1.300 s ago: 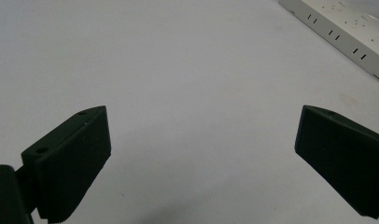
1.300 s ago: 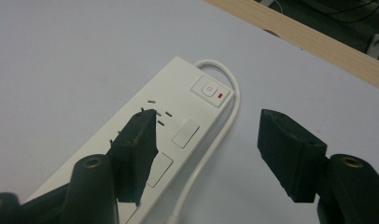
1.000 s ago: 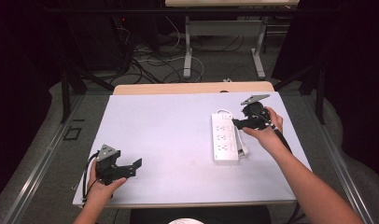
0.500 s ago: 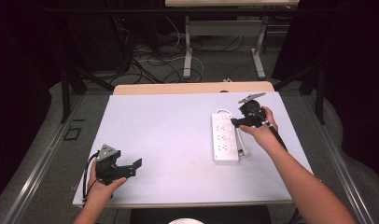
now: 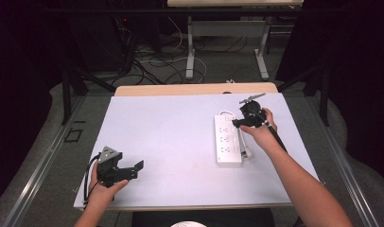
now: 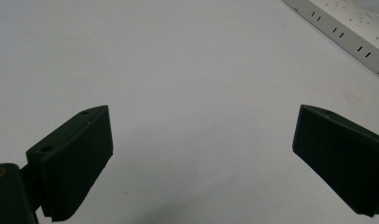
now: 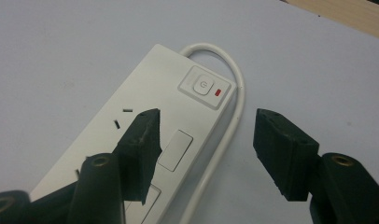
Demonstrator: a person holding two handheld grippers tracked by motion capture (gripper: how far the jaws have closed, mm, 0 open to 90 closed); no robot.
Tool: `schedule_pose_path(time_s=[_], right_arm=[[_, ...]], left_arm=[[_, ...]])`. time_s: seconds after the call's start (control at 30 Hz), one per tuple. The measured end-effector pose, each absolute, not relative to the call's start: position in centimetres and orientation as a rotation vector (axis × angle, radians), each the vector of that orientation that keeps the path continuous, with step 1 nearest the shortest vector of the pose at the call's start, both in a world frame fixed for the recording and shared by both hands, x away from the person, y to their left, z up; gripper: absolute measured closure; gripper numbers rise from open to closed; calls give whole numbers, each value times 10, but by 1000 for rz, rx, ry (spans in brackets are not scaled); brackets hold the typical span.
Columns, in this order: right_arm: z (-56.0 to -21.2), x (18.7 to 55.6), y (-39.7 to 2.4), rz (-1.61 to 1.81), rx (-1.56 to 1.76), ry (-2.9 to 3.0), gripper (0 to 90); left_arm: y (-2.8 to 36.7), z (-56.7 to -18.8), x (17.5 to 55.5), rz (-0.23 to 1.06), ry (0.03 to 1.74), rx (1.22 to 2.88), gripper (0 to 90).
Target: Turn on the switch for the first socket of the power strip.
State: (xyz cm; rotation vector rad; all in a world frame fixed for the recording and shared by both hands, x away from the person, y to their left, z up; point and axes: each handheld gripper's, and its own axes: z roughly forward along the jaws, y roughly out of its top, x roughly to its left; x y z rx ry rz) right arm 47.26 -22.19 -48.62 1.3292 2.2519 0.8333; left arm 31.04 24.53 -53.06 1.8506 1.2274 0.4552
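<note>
A white power strip lies on the right half of the white table, its cable looping at the far end. In the right gripper view the power strip shows a switch with a red light and a white cable curving round its end. My right gripper hovers open over that far end; in its own view, the right gripper has one jaw above the strip and one beyond the cable. My left gripper rests open near the table's front left. The left gripper holds nothing.
A wooden strip borders the table's far edge. Beyond it, table legs and cables lie on the floor. The power strip sits at the top right of the left gripper view, far from the jaws.
My right gripper has drifted slightly left and away, toward the strip's switch end. The left gripper has stayed put.
</note>
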Motion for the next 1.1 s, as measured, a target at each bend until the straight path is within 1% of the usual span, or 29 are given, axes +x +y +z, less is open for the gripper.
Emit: schedule_pose_path(time_s=[0.37, 0.4, 0.47, 0.6, 0.8, 0.93, 1.0, 1.03, 1.1], right_arm=[[-494, 478, -219, 861, 1415, 2262, 478], [-495, 479, -218, 856, 1419, 2267, 508], [-496, 479, -217, 866, 1429, 2265, 514], [-499, 480, -216, 873, 1435, 2264, 556], [-503, 482, -209, 894, 1483, 2273, 641], [-505, 482, -206, 895, 1474, 2273, 669], [-506, 483, -202, 898, 1473, 2270, 711], [-506, 483, -202, 898, 1473, 2270, 711], [-507, 483, -200, 894, 1478, 2257, 741]], left_arm=[[245, -531, 311, 458, 1225, 1853, 50], [245, -531, 311, 458, 1224, 1853, 51], [245, -531, 311, 456, 1226, 1857, 51], [245, -531, 311, 454, 1226, 1860, 52], [245, -531, 311, 454, 1226, 1860, 53], [245, -531, 311, 453, 1226, 1860, 53], [245, -531, 311, 453, 1226, 1860, 53], [245, -531, 311, 453, 1226, 1861, 53], [245, -532, 311, 454, 1226, 1861, 54]])
